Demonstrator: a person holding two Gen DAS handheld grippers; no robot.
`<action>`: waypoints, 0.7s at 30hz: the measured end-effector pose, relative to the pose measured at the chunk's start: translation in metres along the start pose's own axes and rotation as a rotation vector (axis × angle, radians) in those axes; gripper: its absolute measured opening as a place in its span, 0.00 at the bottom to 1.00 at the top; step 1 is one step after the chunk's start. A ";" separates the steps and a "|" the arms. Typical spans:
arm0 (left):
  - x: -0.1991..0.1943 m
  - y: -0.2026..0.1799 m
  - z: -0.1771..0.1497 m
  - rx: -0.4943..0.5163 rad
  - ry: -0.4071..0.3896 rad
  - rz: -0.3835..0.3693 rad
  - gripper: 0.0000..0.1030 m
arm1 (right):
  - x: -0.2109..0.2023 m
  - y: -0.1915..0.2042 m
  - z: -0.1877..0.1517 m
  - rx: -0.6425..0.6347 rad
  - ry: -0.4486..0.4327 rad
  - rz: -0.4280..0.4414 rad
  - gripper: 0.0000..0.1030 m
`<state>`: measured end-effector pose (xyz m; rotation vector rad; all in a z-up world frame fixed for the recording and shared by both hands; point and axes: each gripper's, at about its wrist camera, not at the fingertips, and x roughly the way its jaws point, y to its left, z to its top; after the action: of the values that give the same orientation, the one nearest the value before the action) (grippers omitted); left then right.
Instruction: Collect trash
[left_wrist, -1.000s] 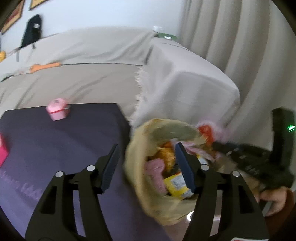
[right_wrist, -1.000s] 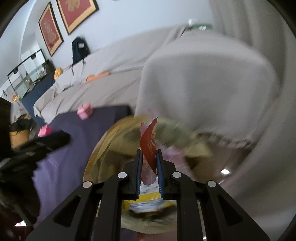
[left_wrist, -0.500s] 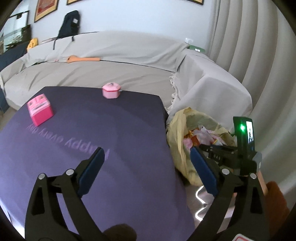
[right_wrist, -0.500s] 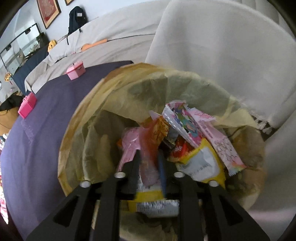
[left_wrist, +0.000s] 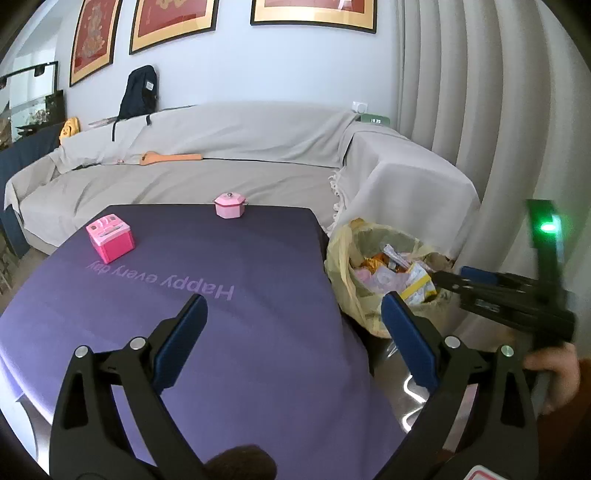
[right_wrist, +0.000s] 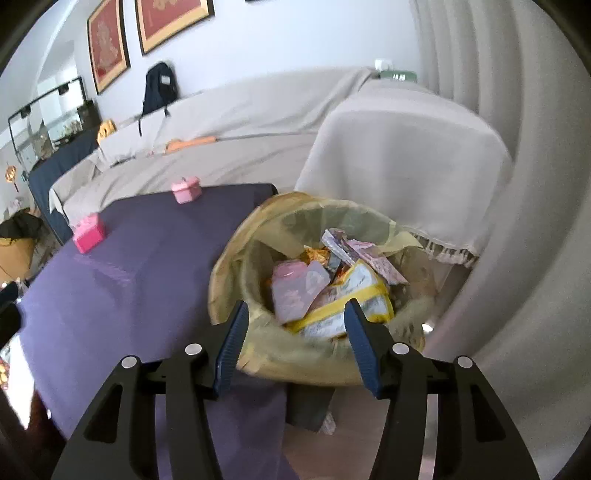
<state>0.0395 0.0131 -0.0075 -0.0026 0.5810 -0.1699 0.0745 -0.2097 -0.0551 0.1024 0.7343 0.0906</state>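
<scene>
- My left gripper (left_wrist: 293, 317) hung over the near edge of the purple worktop (left_wrist: 221, 302), its jaws spread wide with nothing between them.
- My right gripper (right_wrist: 293, 325) sat just above the near rim of the trash bin (right_wrist: 236, 258), its jaws also wide apart and holding nothing.
- From the left wrist view, the right gripper (left_wrist: 448, 277) reached in from the right, its tips at the bin's far rim, with my hand (left_wrist: 554, 373) on its handle.
- The bin stood on the floor just beside the right edge of the worktop, lined with a yellowish bag (left_wrist: 341, 266).
- Inside it lay the trash: a pink wrapper (right_wrist: 295, 288), a yellow-and-white packet (right_wrist: 354, 299), a pale printed wrapper (right_wrist: 362, 254) and something orange-gold (right_wrist: 317, 254) beneath.
- On the worktop stood a bright pink box (left_wrist: 110, 242) toward the left and a paler pink lidded box (left_wrist: 229, 205) at the far edge, well apart from each other.
- The cloth carried the words "Happy every day", upside down to me.
- Behind ran a sofa (left_wrist: 207, 155) under a grey cover, with a dark backpack (left_wrist: 138, 92) on its backrest and an orange item (left_wrist: 171, 158) on the seat.
</scene>
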 end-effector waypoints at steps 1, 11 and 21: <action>-0.004 -0.002 -0.002 0.008 -0.006 0.004 0.88 | -0.011 0.002 -0.006 0.008 -0.010 0.006 0.50; -0.022 -0.023 -0.010 0.032 -0.011 0.032 0.88 | -0.068 0.010 -0.056 0.021 -0.056 0.004 0.50; -0.024 -0.048 -0.018 0.079 0.020 0.075 0.88 | -0.097 0.004 -0.074 0.008 -0.129 -0.023 0.50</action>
<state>0.0020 -0.0290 -0.0067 0.0973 0.5935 -0.1203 -0.0468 -0.2130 -0.0450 0.1066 0.6068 0.0590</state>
